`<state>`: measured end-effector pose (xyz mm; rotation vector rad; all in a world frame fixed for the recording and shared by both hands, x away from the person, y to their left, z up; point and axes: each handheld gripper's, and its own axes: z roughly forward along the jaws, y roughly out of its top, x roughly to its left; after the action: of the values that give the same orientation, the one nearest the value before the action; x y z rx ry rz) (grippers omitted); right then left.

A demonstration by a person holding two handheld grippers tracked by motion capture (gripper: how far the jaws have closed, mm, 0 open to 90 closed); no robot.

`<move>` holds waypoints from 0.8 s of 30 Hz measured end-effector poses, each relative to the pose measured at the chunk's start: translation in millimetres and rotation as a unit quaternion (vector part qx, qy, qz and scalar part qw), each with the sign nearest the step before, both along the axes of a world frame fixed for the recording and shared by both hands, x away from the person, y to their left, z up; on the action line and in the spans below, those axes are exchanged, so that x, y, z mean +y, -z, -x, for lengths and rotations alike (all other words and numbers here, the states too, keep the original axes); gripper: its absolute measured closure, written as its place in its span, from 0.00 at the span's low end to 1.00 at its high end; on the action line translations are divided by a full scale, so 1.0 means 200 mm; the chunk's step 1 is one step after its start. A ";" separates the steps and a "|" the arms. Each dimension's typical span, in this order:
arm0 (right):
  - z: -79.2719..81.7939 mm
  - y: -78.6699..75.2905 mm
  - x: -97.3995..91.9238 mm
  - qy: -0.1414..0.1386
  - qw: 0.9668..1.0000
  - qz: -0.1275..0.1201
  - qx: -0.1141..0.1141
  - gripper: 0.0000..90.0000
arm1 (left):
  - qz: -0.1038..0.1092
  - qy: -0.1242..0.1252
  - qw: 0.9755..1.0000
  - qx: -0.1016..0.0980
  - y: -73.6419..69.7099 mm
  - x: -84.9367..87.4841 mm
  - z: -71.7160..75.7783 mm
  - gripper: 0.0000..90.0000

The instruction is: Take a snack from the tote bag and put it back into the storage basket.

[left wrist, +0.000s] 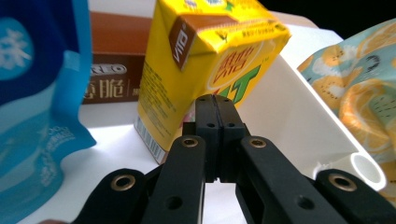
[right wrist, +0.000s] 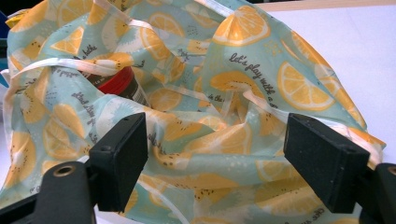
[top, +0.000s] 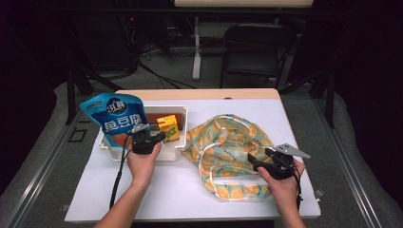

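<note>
A white bin (top: 183, 124) on the table holds a blue snack bag (top: 116, 116), a brown box (top: 153, 118) and a yellow drink carton (top: 169, 127). My left gripper (top: 161, 136) hangs over the bin's front part, shut with nothing in it. In the left gripper view its joined tips (left wrist: 215, 101) sit just before the yellow carton (left wrist: 205, 60), with the blue bag (left wrist: 32, 93) at left. My right gripper (top: 253, 160) stands open at the near right side of a lemon-print cloth bag (top: 223, 142). The cloth bag (right wrist: 219, 93) lies between and beyond its jaws (right wrist: 219, 158).
A dark jar with a red lid (right wrist: 119, 84) shows inside the cloth bag's mouth. The brown box (left wrist: 112, 65) lies behind the carton. The white table (top: 180, 190) has bare room at the front. A black chair (top: 254, 47) stands beyond the far edge.
</note>
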<state>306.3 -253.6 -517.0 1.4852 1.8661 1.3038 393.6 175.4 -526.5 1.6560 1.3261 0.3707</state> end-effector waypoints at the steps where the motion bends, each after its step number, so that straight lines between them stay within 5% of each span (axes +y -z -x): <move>1: 0.00 0.00 0.00 -0.001 1.000 0.002 0.000 0.25 | -0.003 -0.006 1.000 -0.013 -0.01 0.01 0.02 1.00; 4: 0.01 -0.01 -0.01 0.001 1.000 -0.004 -0.007 0.30 | -0.005 -0.023 0.999 -0.029 -0.03 0.02 0.04 1.00; 8: 0.02 -0.02 -0.01 -0.010 1.000 -0.019 -0.021 0.48 | 0.013 -0.045 0.999 -0.017 -0.03 0.03 0.01 1.00; 10: 0.02 -0.02 -0.01 -0.014 0.999 -0.019 -0.023 0.53 | 0.006 -0.046 0.999 -0.016 -0.04 0.03 -0.01 1.00; 15: 0.02 -0.02 -0.01 -0.014 0.999 -0.022 -0.024 0.55 | 0.030 -0.068 0.997 -0.033 -0.07 0.04 -0.01 1.00; 18: 0.03 -0.02 -0.03 -0.010 0.999 -0.023 -0.024 0.55 | 0.023 -0.082 0.995 -0.049 -0.09 0.06 0.02 1.00; 24: 0.02 -0.02 -0.03 -0.010 0.999 -0.024 -0.019 0.55 | 0.025 -0.095 0.995 -0.027 -0.04 0.09 -0.04 1.00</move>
<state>302.3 -259.3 -513.3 1.4580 1.8428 1.3849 402.2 194.0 -518.2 1.4727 1.4461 0.4867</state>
